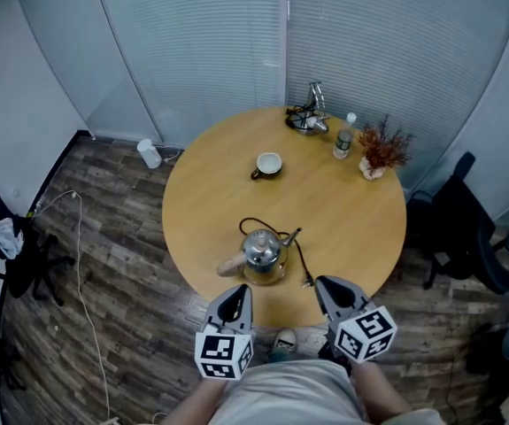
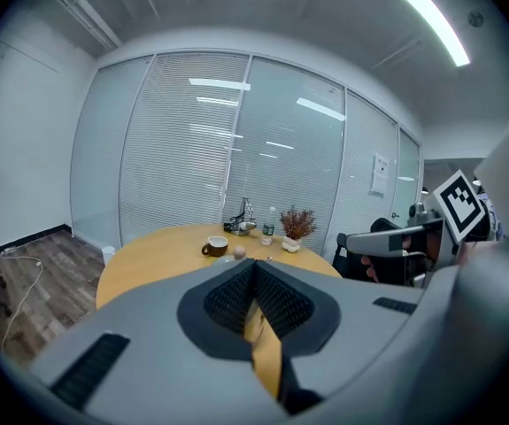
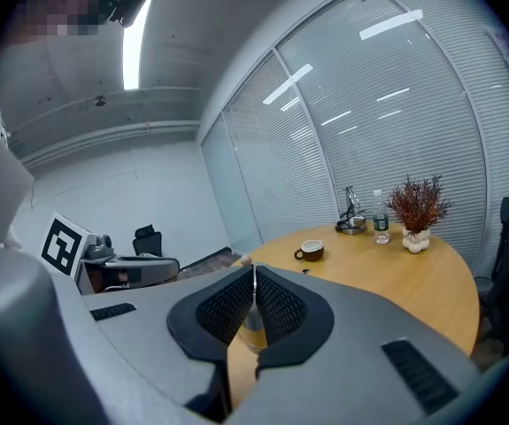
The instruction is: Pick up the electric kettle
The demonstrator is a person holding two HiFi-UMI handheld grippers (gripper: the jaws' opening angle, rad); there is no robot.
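Observation:
The electric kettle (image 1: pixel 263 251) has a glass body, a silver lid and a pale wooden handle (image 1: pixel 232 266) pointing left. It stands on the round wooden table (image 1: pixel 351 228) near its front edge, with a black cord (image 1: pixel 300 259) looping round it. My left gripper (image 1: pixel 239 292) hovers just short of the handle, jaws shut and empty. My right gripper (image 1: pixel 323 284) hangs to the kettle's right, also shut and empty. In the left gripper view the shut jaws (image 2: pixel 254 269) hide most of the kettle. In the right gripper view the kettle's glass (image 3: pixel 252 324) shows below the shut jaws (image 3: pixel 254 273).
Farther back on the table are a brown-and-white cup (image 1: pixel 268 164), a water bottle (image 1: pixel 344 137), a dried plant in a vase (image 1: pixel 380 151) and a metal stand (image 1: pixel 308 113). Office chairs (image 1: pixel 466 228) flank the table. A white cup (image 1: pixel 150 153) and a cable lie on the floor.

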